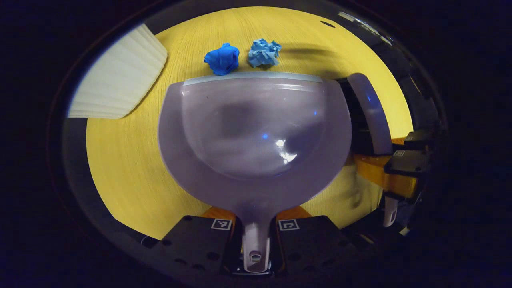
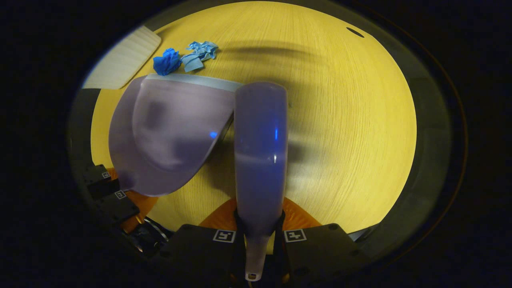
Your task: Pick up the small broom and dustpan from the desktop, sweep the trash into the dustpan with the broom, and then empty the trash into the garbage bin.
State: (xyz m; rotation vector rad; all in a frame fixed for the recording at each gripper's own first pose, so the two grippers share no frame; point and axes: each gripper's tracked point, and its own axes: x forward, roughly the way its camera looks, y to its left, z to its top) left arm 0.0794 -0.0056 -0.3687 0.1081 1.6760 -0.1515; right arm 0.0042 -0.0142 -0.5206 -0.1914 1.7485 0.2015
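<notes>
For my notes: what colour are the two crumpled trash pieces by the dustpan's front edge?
Both blue: the left piece deep blue, the right piece paler. Clearest in the left gripper view.

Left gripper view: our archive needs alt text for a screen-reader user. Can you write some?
The left claw grips the handle of a translucent dustpan resting on a yellow desktop. Two crumpled blue paper wads lie just beyond its front edge, and a cream ribbed object sits upper left.

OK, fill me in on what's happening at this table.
A person is working two handheld grippers. The left gripper holds the dustpan by its handle, its front edge set against two crumpled blue paper wads on the yellow desktop. The right gripper grips the small broom beside the pan. Nothing is swept in yet.
</notes>
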